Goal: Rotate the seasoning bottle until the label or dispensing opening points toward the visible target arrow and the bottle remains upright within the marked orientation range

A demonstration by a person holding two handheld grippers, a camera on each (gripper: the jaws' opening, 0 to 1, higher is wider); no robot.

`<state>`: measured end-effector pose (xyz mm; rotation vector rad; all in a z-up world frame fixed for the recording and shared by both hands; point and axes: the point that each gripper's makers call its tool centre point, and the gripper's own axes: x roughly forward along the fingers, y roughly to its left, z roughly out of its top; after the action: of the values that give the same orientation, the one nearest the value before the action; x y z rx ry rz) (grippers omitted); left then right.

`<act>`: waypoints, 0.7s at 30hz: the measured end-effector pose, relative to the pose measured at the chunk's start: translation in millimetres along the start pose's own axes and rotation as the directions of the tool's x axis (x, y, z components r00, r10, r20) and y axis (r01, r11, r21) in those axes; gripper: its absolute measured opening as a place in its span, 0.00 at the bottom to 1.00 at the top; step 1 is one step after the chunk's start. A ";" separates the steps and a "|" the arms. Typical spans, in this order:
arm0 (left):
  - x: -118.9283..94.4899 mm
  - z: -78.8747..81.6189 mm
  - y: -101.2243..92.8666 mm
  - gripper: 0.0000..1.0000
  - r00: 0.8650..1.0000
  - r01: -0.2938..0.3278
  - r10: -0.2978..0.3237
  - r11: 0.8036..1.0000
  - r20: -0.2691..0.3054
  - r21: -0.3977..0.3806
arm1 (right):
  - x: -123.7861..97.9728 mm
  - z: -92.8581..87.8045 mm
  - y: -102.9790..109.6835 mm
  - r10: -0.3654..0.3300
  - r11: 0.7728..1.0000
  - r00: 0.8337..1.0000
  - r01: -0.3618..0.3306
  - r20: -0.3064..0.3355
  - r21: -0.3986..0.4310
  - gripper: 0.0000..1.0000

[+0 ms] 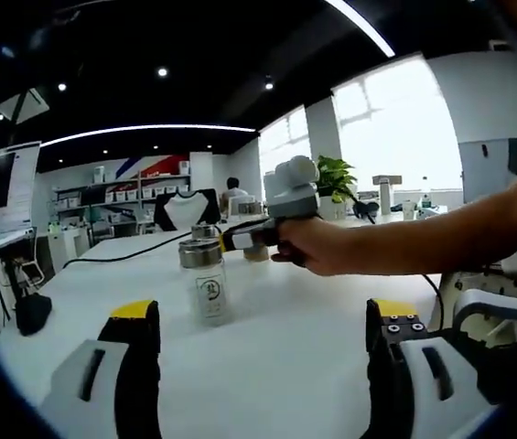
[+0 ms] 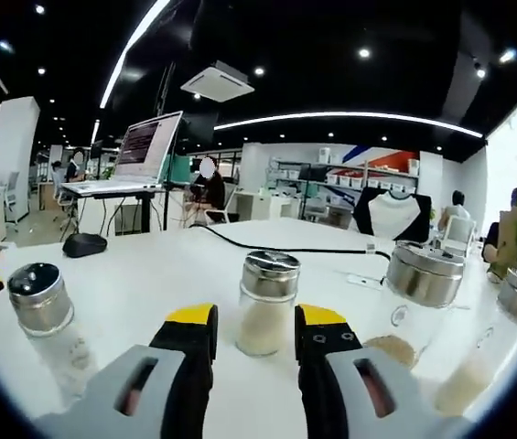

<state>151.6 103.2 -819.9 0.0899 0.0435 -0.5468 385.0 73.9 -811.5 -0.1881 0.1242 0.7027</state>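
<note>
your left gripper [image 1: 263, 334] has its jaws spread wide over the white table [image 1: 304, 320], nothing between them. the seasoning bottle [image 1: 207, 282] stands upright ahead of it, label facing this way. your hand [image 1: 317, 245] holds the right gripper [image 1: 231, 240] just behind the bottle's metal cap. in the right gripper view, that gripper [image 2: 253, 331] has jaws partly open with a shaker [image 2: 267, 302] just past the tips, not touching. another shaker [image 2: 48, 315] is off to the left, a wider jar [image 2: 418, 293] to the right

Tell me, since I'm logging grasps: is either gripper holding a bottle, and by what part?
Nothing is held. The left gripper is open, short of the seasoning bottle. The right gripper is open, its fingers short of a shaker.
</note>
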 end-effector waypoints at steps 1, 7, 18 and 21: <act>-0.1 0.5 0.6 0.97 1.000 -0.002 0.002 1.000 -0.001 0.005 | 3.2 -0.5 -1.4 -0.011 1.000 1.000 0.011 -0.018 -0.009 0.32; -0.7 5.2 3.2 0.97 1.000 -0.008 0.008 1.000 0.005 0.014 | 14.8 0.7 -5.7 -0.024 1.000 1.000 0.024 -0.014 0.006 0.35; -2.2 5.4 4.3 0.98 1.000 0.017 -0.017 1.000 -0.022 0.002 | 35.3 9.0 -9.9 -0.093 0.996 0.995 0.093 0.033 -0.001 0.34; -2.9 6.3 6.5 0.98 1.000 0.022 -0.022 1.000 -0.022 -0.004 | 41.9 9.1 -13.5 -0.100 0.995 0.994 0.100 0.044 0.009 0.32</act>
<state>152.6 109.6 -813.0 0.0924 0.0674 -0.5673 425.9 92.1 -808.3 -0.1714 0.0743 0.6059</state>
